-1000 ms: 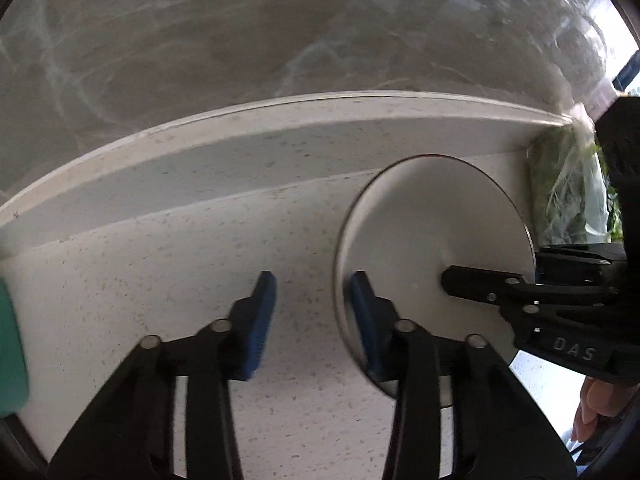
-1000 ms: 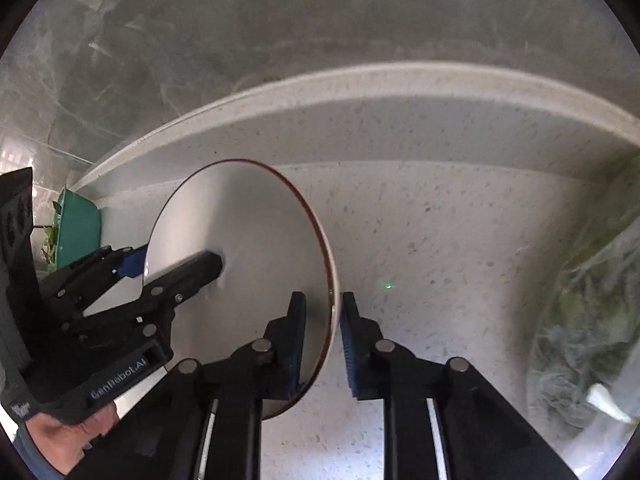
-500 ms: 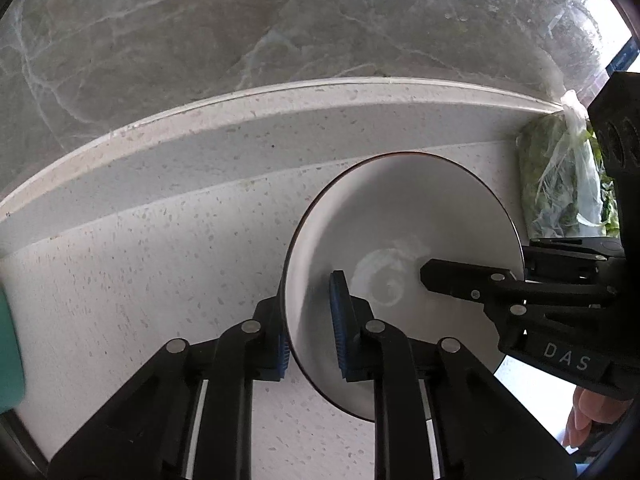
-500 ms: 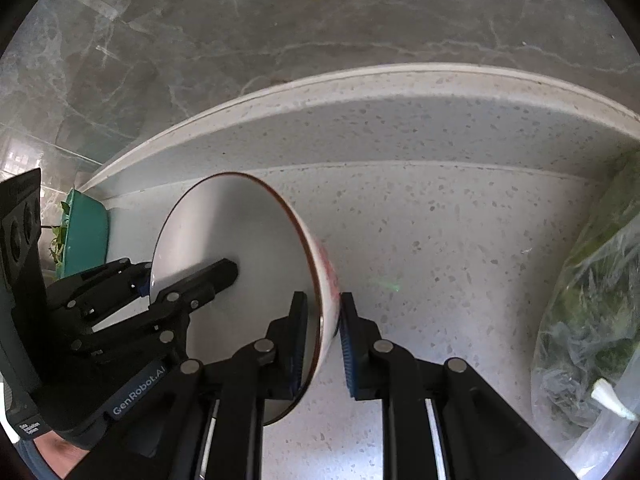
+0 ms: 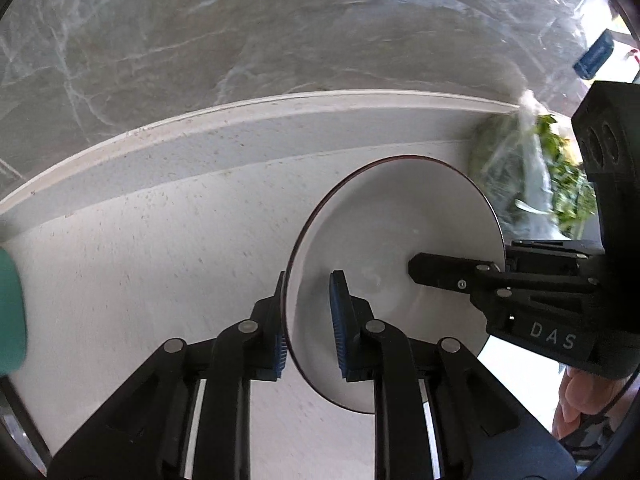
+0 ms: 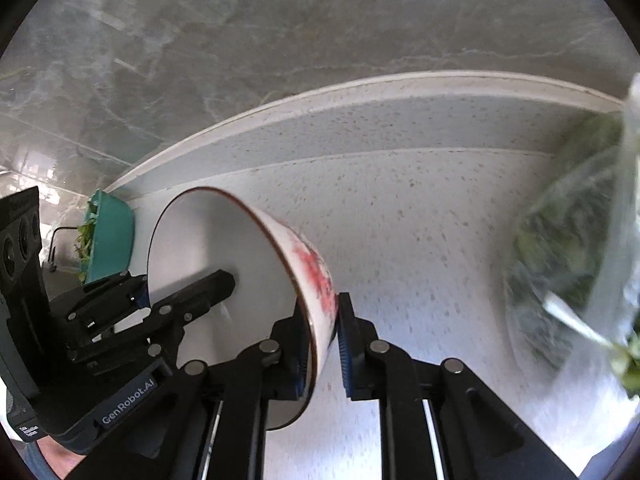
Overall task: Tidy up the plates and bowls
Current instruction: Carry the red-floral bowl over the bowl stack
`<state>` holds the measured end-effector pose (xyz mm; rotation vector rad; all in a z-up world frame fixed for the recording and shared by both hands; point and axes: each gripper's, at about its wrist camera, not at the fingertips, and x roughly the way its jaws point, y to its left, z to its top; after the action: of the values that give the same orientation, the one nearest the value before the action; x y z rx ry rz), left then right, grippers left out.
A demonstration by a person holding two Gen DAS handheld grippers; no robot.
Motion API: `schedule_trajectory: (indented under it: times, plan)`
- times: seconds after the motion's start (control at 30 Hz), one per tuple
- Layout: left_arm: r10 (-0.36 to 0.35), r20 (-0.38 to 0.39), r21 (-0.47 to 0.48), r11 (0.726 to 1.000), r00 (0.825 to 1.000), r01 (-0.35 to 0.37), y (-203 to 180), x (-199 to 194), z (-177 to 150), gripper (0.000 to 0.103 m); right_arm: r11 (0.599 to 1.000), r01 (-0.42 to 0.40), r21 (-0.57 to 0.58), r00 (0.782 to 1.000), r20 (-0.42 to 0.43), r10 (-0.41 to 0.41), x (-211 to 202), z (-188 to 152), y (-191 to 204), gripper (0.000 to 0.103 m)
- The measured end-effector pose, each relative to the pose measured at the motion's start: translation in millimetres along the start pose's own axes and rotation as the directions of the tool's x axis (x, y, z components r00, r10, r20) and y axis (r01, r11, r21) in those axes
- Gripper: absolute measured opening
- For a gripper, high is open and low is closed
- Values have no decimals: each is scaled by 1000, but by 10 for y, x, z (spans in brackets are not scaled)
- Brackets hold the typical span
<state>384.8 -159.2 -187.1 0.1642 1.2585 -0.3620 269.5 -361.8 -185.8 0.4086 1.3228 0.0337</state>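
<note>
A white bowl (image 5: 392, 248) with a dark red rim and a red pattern on its outside (image 6: 224, 248) is held on its side above the speckled white counter (image 5: 160, 264). My left gripper (image 5: 308, 316) is shut on the bowl's left rim, one finger inside and one outside. My right gripper (image 6: 324, 344) is shut on the opposite rim, with the red-patterned wall between its pads. Each gripper shows in the other's view: the right one (image 5: 456, 272) reaches in from the right, the left one (image 6: 180, 292) from the left.
A clear bag of leafy greens (image 5: 532, 176) lies at the right end of the counter (image 6: 568, 248). A teal bowl with greens (image 6: 108, 240) stands at the far left. A raised ledge (image 5: 248, 132) and a grey marble wall (image 6: 280, 32) close the back.
The left gripper went from open beside the bowl to shut on its left rim. The bowl has tilted, so its red-patterned outside now shows in the right wrist view.
</note>
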Motion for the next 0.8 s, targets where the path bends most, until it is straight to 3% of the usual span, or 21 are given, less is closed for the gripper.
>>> schedule_trajectory:
  times: [0.23, 0.4, 0.5, 0.8]
  plan:
    - [-8, 8, -5, 1000, 1000, 8, -351, -324, -267, 16, 999, -5, -41, 1000, -3, 5, -349, -254, 25, 16]
    - [-13, 16, -9, 1000, 1000, 13, -693, -601, -478, 22, 998, -30, -62, 1000, -11, 29, -607, -478, -27, 16]
    - [-15, 19, -11, 1000, 1000, 16, -905, -727, -649, 26, 995, -50, -82, 999, -15, 49, -782, -647, -43, 17]
    - [-27, 34, -31, 999, 999, 28, -1601, -1090, -1253, 27, 984, -98, -149, 994, -55, 90, -1193, -1220, -139, 20]
